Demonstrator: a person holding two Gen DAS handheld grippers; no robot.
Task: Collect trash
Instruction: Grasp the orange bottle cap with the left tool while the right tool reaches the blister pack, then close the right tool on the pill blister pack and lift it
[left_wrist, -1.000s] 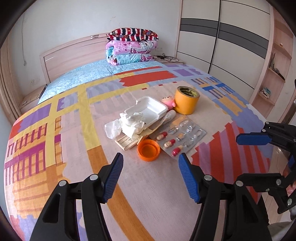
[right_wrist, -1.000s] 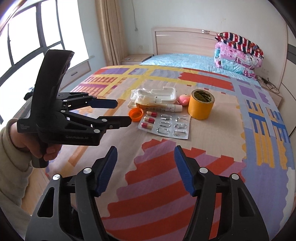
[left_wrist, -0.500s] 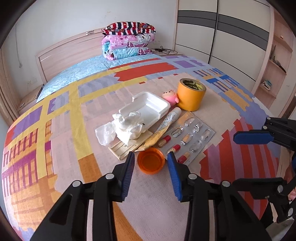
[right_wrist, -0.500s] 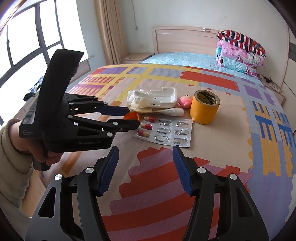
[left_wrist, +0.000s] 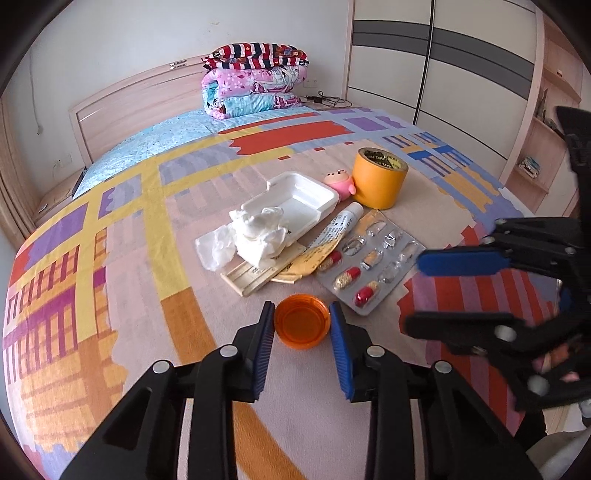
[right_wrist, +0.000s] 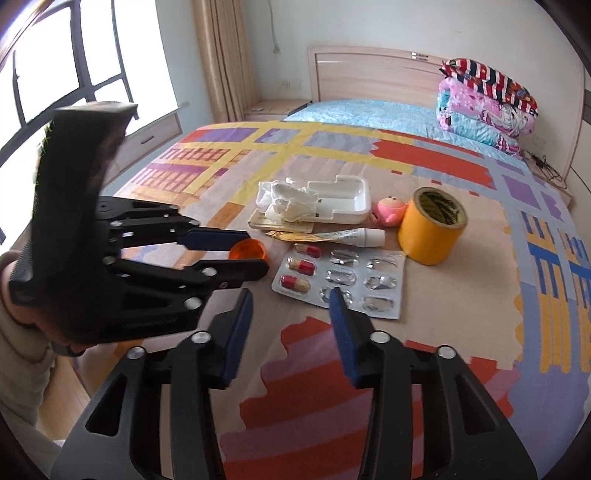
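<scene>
The orange cap (left_wrist: 302, 325) sits open side up on the bed (left_wrist: 122, 280), at the near edge of the pile of litter, and it lies directly between the fingers of my left gripper (left_wrist: 302, 328). One blue pad stands at each side of its rim, very close; I cannot tell whether either pad already touches, so I call these fingers apart around the cap, not yet clamped on it. The cap is round, so no axis matters; what matters is that it is centred in the gap, and it looks so to me.

Just beyond it lie the pill sheet (left_wrist: 369, 266) to the right and a flat wooden stick (left_wrist: 255, 275) with a yellow wrapper (left_wrist: 306, 258) to the left. Behind those come the crumpled tissue (left_wrist: 258, 232), the white foam tray (left_wrist: 299, 201), a small tube (left_wrist: 338, 225), a pink toy (left_wrist: 340, 182) and the roll of yellow tape (left_wrist: 378, 177).

My right gripper (right_wrist: 290, 317) hangs empty, fingers spread, near the front edge of the pill sheet, and is clearly farther from the cap. The left is the one to close, I judge, gently, since the light cap could skid.
</scene>
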